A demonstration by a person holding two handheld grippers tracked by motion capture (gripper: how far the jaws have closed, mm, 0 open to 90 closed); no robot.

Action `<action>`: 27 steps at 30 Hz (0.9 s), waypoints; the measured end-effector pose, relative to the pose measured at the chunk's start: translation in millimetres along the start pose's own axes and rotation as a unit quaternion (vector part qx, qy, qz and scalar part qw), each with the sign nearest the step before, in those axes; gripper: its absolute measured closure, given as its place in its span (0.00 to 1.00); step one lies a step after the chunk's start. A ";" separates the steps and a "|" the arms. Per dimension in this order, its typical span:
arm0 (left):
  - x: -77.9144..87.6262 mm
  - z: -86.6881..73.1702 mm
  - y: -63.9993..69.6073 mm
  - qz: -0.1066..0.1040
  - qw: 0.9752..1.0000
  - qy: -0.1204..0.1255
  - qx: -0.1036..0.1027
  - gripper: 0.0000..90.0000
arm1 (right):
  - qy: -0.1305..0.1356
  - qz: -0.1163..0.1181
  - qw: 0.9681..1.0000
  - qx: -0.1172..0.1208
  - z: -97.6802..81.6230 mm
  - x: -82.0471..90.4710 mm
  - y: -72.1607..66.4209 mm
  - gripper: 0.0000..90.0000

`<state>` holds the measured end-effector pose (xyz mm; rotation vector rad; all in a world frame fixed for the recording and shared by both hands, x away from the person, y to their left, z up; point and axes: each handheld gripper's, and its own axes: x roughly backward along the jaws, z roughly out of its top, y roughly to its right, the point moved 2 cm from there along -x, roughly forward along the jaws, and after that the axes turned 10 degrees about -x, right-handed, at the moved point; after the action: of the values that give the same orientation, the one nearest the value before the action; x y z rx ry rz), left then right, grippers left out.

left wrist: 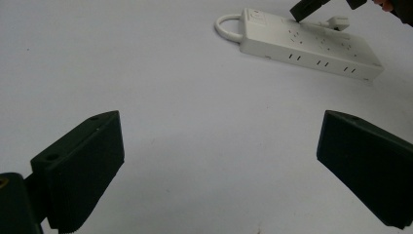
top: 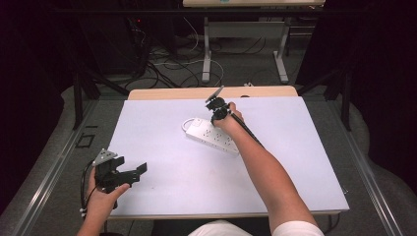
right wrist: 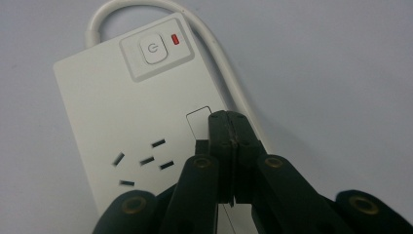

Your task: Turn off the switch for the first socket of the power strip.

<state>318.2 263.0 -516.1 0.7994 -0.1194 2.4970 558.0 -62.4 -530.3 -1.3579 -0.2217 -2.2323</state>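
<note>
Right tongs: jaws pressed flat together, no gap, nothing between them. Tips sit over the top face of the white plastic rectangular power strip, just beside a small outlined rectangle on that face; can't tell if tips actually touch the plastic. In the right gripper view the strip's rounded power button and a small red indicator light are up past the tips, and a group of dark socket slots is off to the left of the jaws. White cord loops out of the strip's button end and runs down past the tongs on the right.

High view: right tongs held over the far-left end of the power strip, the person's right forearm stretched across the middle of the surface. Strip lies flat, diagonal, near the centre of the pale grey-white surface, a bit toward the far edge.

Left tongs: jaws spread wide, holding nothing, bare surface between them in the left gripper view. They sit at the near-left corner of the surface, well apart from the strip, jaws pointed toward it.

Beyond the surface's far edge: grey floor with loose cables and the legs of another table.
</note>
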 end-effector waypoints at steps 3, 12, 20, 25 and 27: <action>0.3 0.1 0.1 0.000 1.000 0.001 0.001 0.04 | -0.001 0.004 1.000 -0.004 -0.5 -0.5 -1.8 1.00; 0.6 0.0 0.0 0.001 1.000 0.003 0.000 0.04 | -0.015 -0.002 1.000 0.005 0.2 0.7 -1.0 1.00; 0.9 -0.3 0.0 0.002 1.000 0.004 0.001 0.04 | -0.019 0.005 1.000 0.003 -1.6 0.8 0.6 1.00; 0.8 -0.1 0.5 0.002 1.000 0.002 0.000 0.04 | 0.000 0.008 1.000 -0.010 -3.0 -1.3 -1.2 1.00; 0.6 -0.2 0.3 0.002 1.000 0.002 0.000 0.04 | -0.013 0.004 1.000 -0.010 -2.8 0.4 -1.1 1.00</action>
<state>317.4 263.1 -515.9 0.7956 -0.1197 2.5012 555.1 -62.7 -531.2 -1.3956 -0.2027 -2.2172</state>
